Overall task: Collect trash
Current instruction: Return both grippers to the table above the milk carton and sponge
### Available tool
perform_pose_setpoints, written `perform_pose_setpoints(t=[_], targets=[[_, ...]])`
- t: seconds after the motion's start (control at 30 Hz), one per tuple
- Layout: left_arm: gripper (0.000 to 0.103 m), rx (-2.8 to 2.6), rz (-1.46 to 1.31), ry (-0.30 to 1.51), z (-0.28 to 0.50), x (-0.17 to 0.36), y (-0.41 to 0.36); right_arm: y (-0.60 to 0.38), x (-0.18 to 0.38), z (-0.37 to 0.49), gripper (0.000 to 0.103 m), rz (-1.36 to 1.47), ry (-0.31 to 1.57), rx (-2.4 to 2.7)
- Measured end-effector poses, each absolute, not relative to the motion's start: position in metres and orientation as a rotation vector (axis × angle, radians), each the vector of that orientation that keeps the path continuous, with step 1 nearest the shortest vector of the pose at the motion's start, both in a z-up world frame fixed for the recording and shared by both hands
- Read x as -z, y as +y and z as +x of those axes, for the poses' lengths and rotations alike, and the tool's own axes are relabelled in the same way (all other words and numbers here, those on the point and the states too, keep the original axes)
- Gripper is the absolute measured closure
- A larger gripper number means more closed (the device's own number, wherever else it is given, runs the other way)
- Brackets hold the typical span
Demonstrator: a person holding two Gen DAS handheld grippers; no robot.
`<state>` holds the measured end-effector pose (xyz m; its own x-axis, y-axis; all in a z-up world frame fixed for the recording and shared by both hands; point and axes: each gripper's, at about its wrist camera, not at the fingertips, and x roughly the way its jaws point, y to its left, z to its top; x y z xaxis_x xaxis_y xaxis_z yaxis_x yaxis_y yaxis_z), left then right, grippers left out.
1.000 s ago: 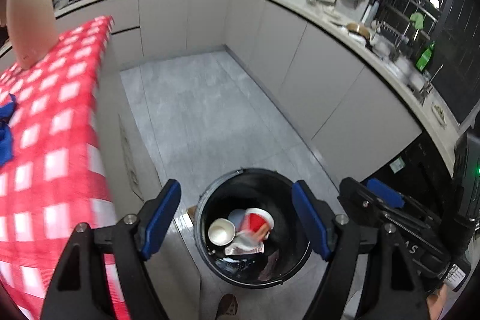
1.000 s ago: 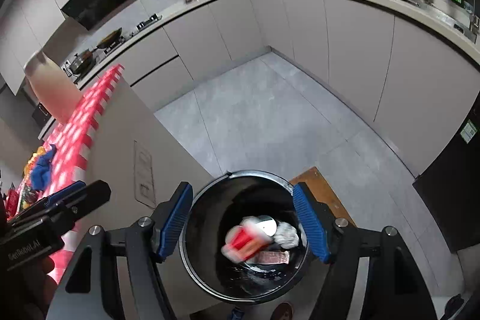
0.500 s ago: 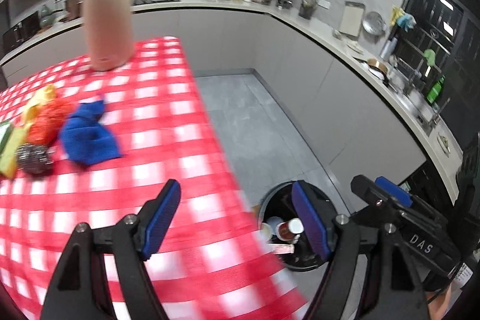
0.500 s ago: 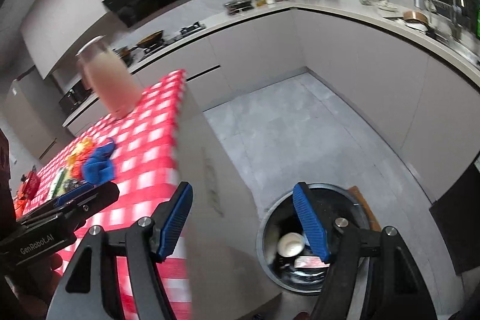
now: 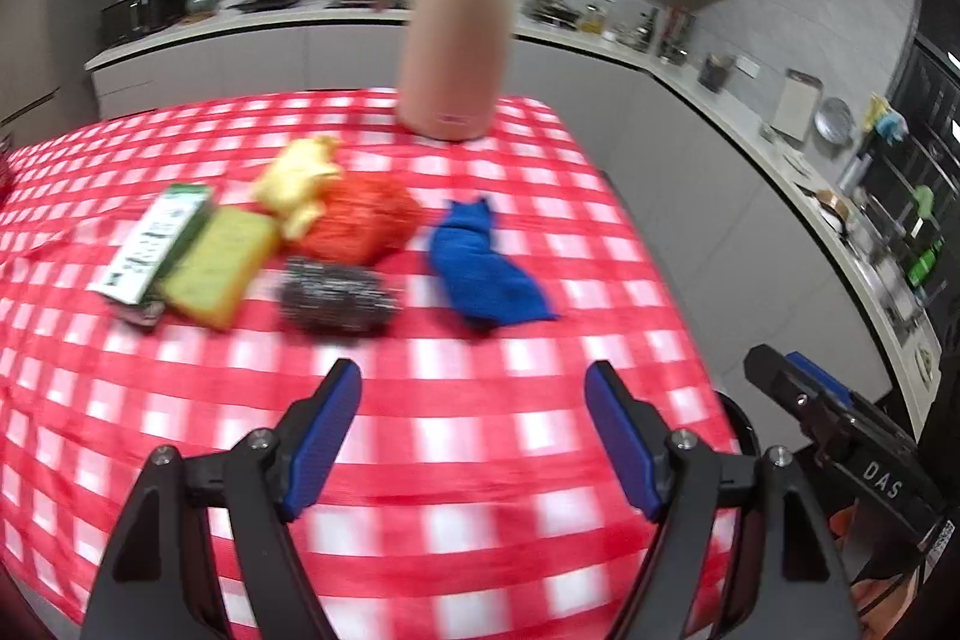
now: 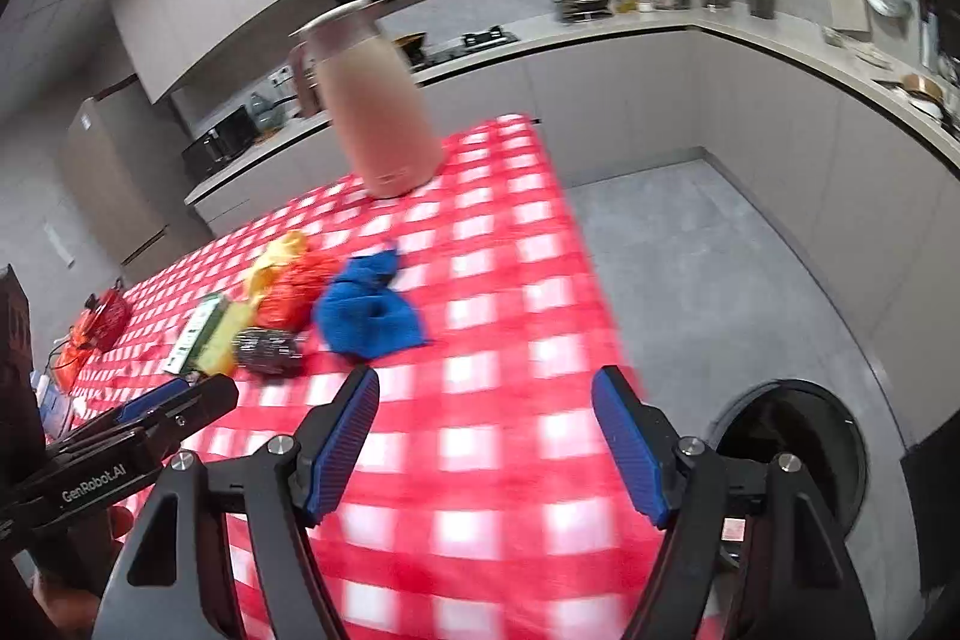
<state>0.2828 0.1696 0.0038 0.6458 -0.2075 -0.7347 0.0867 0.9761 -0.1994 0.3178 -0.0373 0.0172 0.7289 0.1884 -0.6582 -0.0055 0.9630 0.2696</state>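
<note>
Trash remaining for collection lies clustered mid-desk [image 5: 480, 436] beyond both tongs, which have swung from over the floor bin [image 6: 792, 436] to here, left tongs [image 5: 474, 436] spread empty, right tongs [image 6: 486, 436] just widened, empty: blue cloth [image 5: 480, 268], red bag [image 5: 366, 220], sponge [image 5: 216, 268], scourer [image 5: 336, 295].

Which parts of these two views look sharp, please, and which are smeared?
Left wrist view: the left gripper is crisp, while the tablecloth and jug are motion-smeared. Right wrist view: the right gripper is sharp; cloth edge and jug blur; fisheye bends the counter.
</note>
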Motion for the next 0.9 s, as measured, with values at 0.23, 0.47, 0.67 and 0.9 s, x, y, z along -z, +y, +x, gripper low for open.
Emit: perform_pose_setpoints(t=[0.23, 0.47, 0.67, 0.9], targets=[[0.025, 0.115, -0.164, 0.844, 0.290, 0.000, 0.241, 0.033, -0.015, 0.337, 0.028, 0.245, 0.739, -0.145], [0.025, 0.066, -0.171, 0.848, 0.300, 0.000, 0.292, 0.083, -0.009, 0.346, 0.028, 0.240, 0.759, -0.161], [0.025, -0.022, -0.211, 0.838, 0.298, 0.005, 0.307, 0.087, -0.010, 0.352, 0.028, 0.184, 0.767, -0.207], [0.025, -0.092, -0.222, 0.854, 0.290, 0.012, 0.309, 0.081, -0.001, 0.360, 0.028, 0.181, 0.789, -0.269]])
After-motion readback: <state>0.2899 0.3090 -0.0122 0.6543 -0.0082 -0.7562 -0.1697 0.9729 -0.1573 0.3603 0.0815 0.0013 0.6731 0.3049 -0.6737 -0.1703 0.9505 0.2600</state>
